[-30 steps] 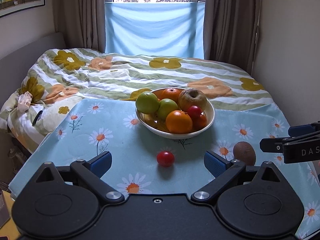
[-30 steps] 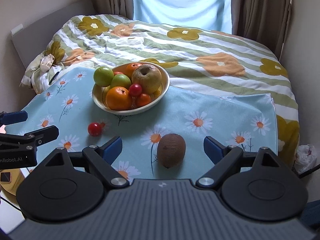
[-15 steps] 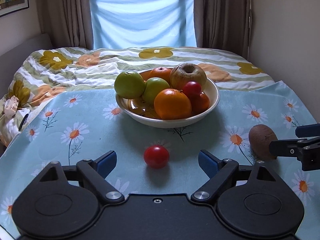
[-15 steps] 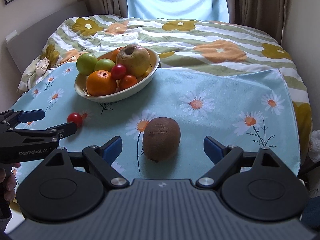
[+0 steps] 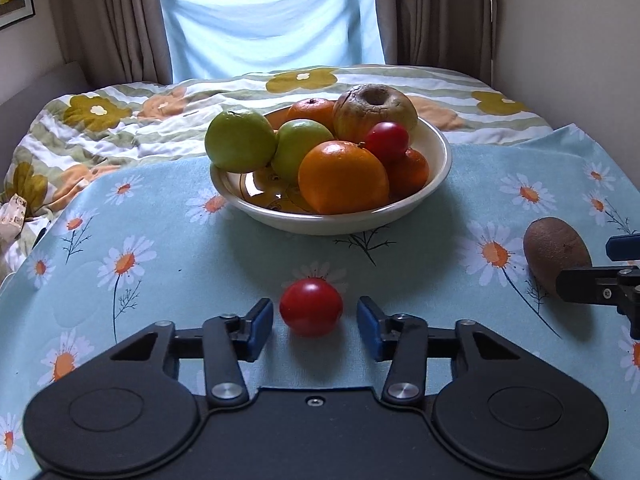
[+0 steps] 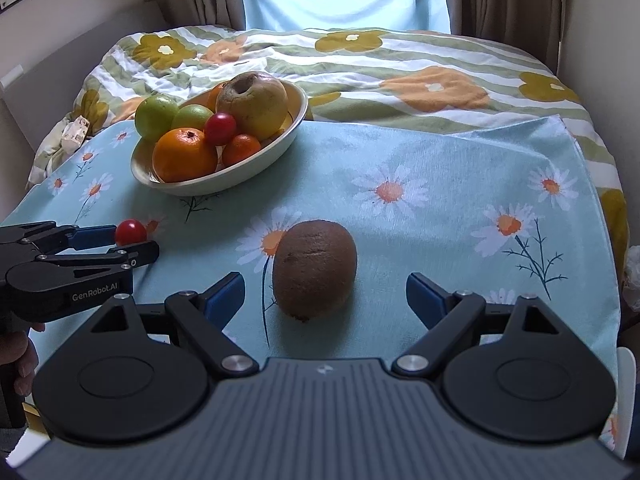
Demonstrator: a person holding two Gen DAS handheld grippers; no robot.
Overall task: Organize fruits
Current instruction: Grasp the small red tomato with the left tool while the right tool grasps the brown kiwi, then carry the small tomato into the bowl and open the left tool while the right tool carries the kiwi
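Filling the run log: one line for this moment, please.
left gripper: just closing, tomato between, gaps show | right gripper: open, kiwi between

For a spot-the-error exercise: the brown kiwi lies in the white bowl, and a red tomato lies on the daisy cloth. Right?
No: the kiwi lies on the daisy cloth, outside the white bowl, as the right wrist view shows. The red tomato part stands.

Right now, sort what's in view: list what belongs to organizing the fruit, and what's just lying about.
Part of the job:
- small red tomato, between the left gripper fingers
- kiwi, ahead of the right gripper
- fruit bowl

Lying about:
- daisy cloth
- flowered quilt
- curtains
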